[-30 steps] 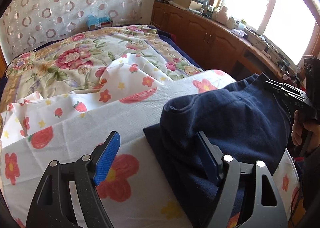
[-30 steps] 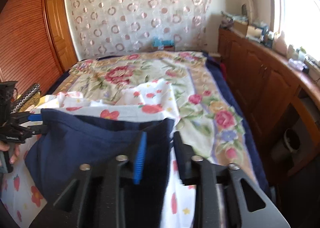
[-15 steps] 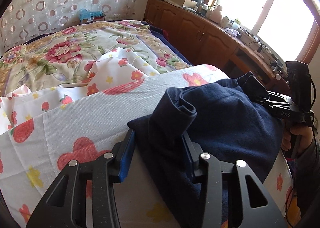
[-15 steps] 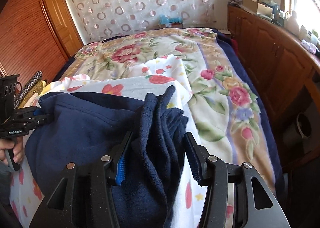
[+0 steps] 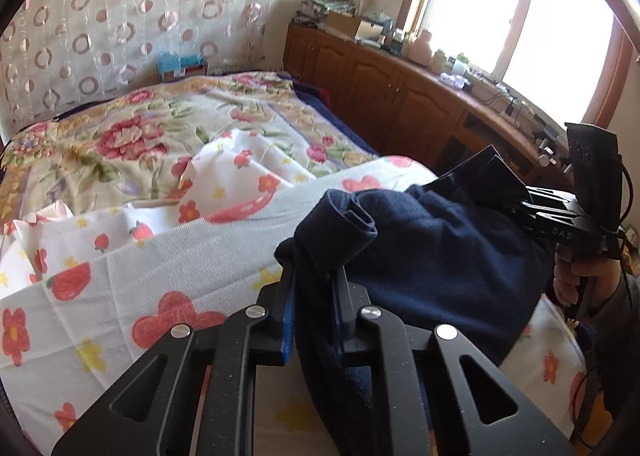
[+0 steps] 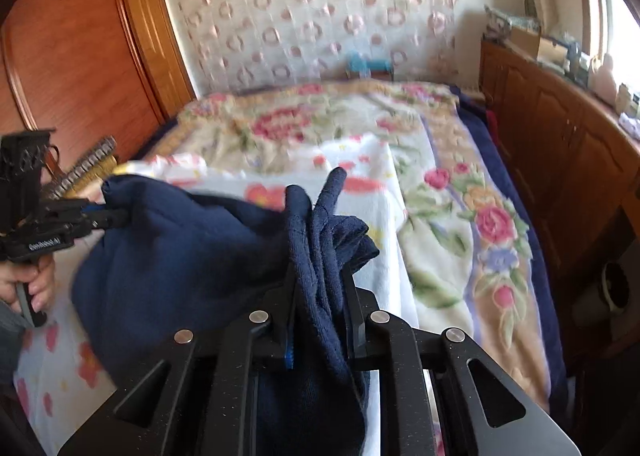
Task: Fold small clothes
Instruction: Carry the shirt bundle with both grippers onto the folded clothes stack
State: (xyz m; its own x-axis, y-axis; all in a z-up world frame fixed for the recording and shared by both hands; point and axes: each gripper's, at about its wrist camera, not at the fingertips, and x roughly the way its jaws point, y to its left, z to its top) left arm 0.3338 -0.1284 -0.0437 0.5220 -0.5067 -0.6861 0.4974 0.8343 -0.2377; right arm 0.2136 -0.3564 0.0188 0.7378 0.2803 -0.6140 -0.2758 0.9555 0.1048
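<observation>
You're barely started tbh; your left hand-held gripper [image 5: 312, 296] is closing on one bunched edge of the navy garment [image 5: 432, 256], your right hand-held gripper [image 6: 320, 296] closing on the other; it sags between them over the bed [image 5: 120, 144]; every fold's still left.

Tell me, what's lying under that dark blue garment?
The navy garment rests on a white flower-print sheet, spread over a floral bedspread. Whatever lies directly beneath the garment is covered.

Left tongs [image 5: 314, 288] closing on navy garment [image 5: 432, 252] over floral sheet [image 5: 120, 296]
</observation>
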